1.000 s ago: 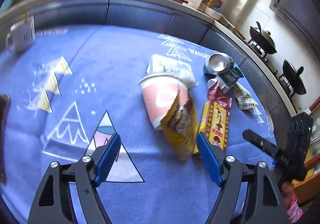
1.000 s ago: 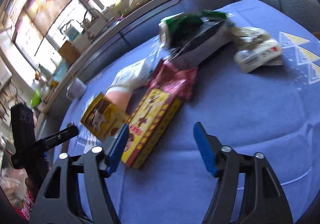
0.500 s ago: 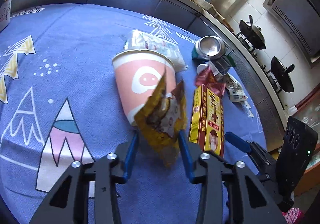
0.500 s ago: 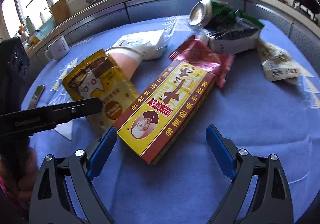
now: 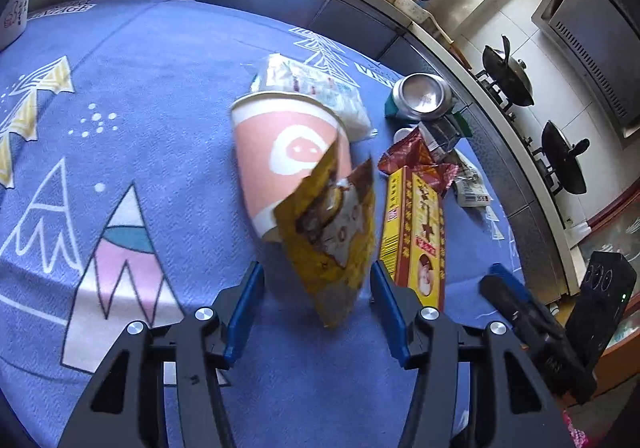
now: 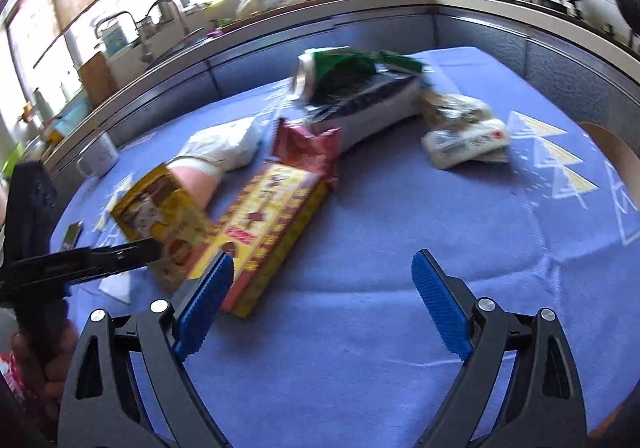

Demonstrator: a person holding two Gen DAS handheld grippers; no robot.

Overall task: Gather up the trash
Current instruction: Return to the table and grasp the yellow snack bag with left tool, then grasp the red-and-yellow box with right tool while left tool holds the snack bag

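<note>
In the left wrist view, the left gripper (image 5: 316, 304) has its blue pads spread apart on either side of a yellow snack wrapper (image 5: 332, 236), which stands tilted between them; neither pad clearly touches it. Just beyond the wrapper a pink paper cup (image 5: 286, 156) lies on its side on the blue tablecloth (image 5: 160, 88), its open mouth turned to the far side, so its inside cannot be seen. A white plastic packet (image 5: 316, 88) lies against the cup's far rim. To the right of the wrapper lies a long yellow-and-red box (image 5: 416, 232), with a crumpled red wrapper (image 5: 416, 160) at its far end and a silver can (image 5: 420, 96) on its side farther off. The right gripper (image 5: 516, 296) shows at the right edge. In the right wrist view, the right gripper (image 6: 320, 288) is wide open above bare cloth, its left pad just beside the near end of the box (image 6: 272, 224). The yellow wrapper (image 6: 164, 216) stands left of the box, with the left gripper's finger (image 6: 92, 260) in front of it. Farther off lie the red wrapper (image 6: 308, 144), a green-and-dark packet (image 6: 352, 88) and a white crumpled bag (image 6: 464, 132). A white mug (image 6: 100, 154) stands at the far left; its contents are not visible.
</note>
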